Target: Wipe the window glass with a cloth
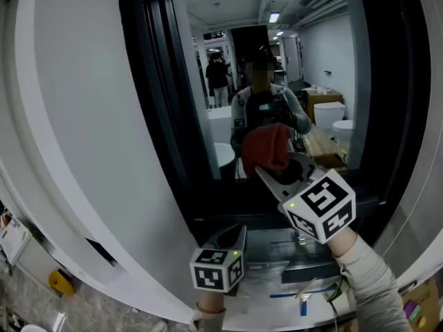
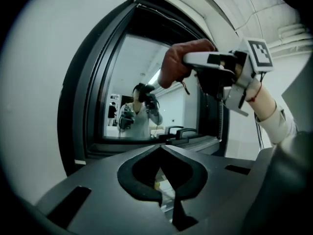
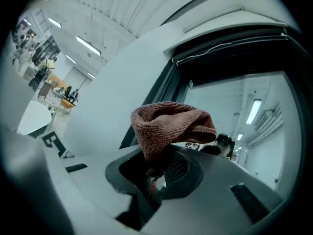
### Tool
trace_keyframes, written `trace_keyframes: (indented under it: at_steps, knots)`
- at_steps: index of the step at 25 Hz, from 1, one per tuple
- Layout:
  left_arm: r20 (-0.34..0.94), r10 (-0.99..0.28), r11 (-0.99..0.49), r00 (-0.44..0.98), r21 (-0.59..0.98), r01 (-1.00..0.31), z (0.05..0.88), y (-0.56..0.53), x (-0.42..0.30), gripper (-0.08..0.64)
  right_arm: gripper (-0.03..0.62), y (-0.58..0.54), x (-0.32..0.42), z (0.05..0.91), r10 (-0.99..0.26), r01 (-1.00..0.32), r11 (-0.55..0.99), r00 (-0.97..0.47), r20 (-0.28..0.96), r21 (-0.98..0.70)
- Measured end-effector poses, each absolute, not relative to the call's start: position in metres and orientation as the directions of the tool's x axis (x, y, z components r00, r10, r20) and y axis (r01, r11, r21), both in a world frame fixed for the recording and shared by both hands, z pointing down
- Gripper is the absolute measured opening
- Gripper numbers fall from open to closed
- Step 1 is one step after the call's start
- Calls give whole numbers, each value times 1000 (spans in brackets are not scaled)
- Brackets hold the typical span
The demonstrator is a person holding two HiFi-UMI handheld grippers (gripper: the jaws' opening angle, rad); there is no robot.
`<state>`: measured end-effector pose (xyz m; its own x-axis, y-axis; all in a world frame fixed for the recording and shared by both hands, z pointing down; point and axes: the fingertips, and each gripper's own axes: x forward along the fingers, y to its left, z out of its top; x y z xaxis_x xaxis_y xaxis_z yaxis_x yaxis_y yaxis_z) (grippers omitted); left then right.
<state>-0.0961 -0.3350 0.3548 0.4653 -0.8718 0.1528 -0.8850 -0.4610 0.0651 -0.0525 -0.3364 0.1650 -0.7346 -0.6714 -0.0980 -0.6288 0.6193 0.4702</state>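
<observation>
**Cloth bunched in the right jaws, up at the pane**

Head view: the right gripper (image 1: 275, 170) is raised in front of the window glass (image 1: 291, 68), its jaws clamped on a reddish cloth (image 1: 266, 147) that puffs out beyond the tips. The left gripper (image 1: 232, 234) hangs lower, near the sill (image 1: 277, 244), well apart from the cloth.

Left gripper view: the left gripper's (image 2: 160, 148) jaws are together at the tips with nothing between them; only a sliver of sill shows through the hollow behind the tips. Up and to the right, the cloth sits in front of the pane, inside the dark window frame (image 2: 73, 121). Whether it actually presses on the glass I cannot tell.

Right gripper view: the jaws of the right gripper (image 3: 156, 173) pinch a lower fold of the cloth (image 3: 171, 124), and the rest mushrooms above them in a loose, looped-pile wad.

It looks soft, light and floppy (terry or microfibre, by the texture), so it should flatten readily against the pane but may also slide or tug out of a thin pinch. To my eye a deeper hold, through several gathered layers near the wad's middle, would keep it seated during strokes.
</observation>
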Motion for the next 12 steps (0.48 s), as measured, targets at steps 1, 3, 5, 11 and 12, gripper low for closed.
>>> trace_keyframes:
  at_steps: [1, 3, 5, 11, 12]
  knots:
    - [154, -872, -461, 465, 59, -885, 351, -338, -97, 3, 44, -342, -56, 148, -671, -629, 608, -733, -109, 484]
    - [150, -873, -463, 464, 44, -885, 343, -346, -99, 3, 44, -355, -63, 113, -667, -630, 592, -733, -132, 503]
    - [136, -876, -462, 462, 36, -886, 333, -354, -103, 4, 44, -370, -73, 76, -658, -632, 587, -736, -157, 506]
    - [125, -875, -469, 468, 23, -883, 324, -365, -108, 5, 44, -398, -109, -28, -627, -646, 590, -745, -229, 485]
    - [125, -874, -470, 469, 22, -882, 324, -366, -108, 4, 44, -401, -117, -41, -623, -644, 587, -746, -236, 490]
